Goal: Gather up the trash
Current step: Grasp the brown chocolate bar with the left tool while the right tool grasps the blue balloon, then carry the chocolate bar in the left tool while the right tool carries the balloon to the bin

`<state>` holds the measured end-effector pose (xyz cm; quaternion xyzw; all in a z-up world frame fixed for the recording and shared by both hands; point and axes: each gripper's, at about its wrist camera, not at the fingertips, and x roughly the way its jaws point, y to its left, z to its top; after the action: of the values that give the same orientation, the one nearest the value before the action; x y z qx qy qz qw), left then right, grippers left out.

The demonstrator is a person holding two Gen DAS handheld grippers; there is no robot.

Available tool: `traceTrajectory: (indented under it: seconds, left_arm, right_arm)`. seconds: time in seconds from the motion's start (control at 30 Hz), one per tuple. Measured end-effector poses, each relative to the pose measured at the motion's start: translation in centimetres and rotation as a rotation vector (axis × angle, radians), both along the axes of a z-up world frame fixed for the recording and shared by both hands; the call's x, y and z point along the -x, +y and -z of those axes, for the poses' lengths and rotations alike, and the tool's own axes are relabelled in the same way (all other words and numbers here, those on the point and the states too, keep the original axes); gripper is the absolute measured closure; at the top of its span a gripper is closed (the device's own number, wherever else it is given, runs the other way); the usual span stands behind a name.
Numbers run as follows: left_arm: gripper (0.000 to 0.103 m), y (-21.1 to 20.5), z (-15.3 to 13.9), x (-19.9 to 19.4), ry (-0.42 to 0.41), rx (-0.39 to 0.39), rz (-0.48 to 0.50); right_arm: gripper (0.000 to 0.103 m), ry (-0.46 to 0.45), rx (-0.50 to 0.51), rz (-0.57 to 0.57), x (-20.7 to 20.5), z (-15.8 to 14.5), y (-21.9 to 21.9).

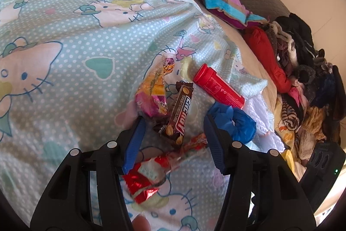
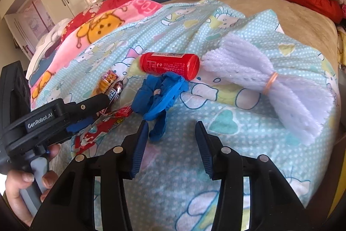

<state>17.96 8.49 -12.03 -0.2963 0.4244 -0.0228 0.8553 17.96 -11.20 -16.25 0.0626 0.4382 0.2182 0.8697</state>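
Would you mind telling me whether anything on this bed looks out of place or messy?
Yes: litter lies on the cartoon-cat blanket. A brown candy bar wrapper, a crumpled red wrapper, a pink-yellow wrapper, a red tube on its side, a balled blue glove and white foam netting.

We see a pale aqua blanket (image 1: pixel 90 40) dotted with white and printed with white cartoon cats and teal hearts. On it lie a red tube (image 1: pixel 218 85), a brown candy bar wrapper (image 1: pixel 178 114) with white lettering, a yellow-and-magenta wrapper (image 1: pixel 152 90), a red-and-silver foil wrapper (image 1: pixel 144 176) and a crumpled blue glove (image 2: pixel 159 93). The white foam netting (image 2: pixel 259 79) wears an orange rubber band (image 2: pixel 270 82) — and both grippers are black with blue pads (image 2: pixel 138 151).
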Motion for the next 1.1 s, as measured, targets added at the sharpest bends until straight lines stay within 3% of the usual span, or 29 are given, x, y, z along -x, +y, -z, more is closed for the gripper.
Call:
traceTrajectory:
  seconds: [0.1, 0.17, 0.27, 0.6, 1.1]
  left_arm:
    - [0.063, -0.4, 0.1, -0.4, 0.007, -0.025, 0.002]
    - [0.07, -0.5, 0.2, -0.5, 0.016, -0.042, 0.0]
    - [0.078, -0.8, 0.5, -0.5, 0.026, -0.064, 0.008]
    - [0.08, -1.4, -0.3, 1.6, -0.008, -0.022, 0.023]
    - [0.082, -4.1, -4.7, 3.8, -0.128, -0.047, 0.081]
  right_arm:
    - [0.075, 0.006, -0.018, -0.012, -0.6, 0.2, 0.1]
    - [0.092, 0.018, -0.036, -0.024, -0.7, 0.2, 0.1]
    - [0.099, 0.012, -0.051, -0.047, -0.2, 0.0, 0.0]
    - [0.099, -0.033, -0.155, -0.006, 4.0, -1.5, -2.9]
    - [0.101, -0.121, -0.18, 0.03, 7.0, -4.3, -5.9]
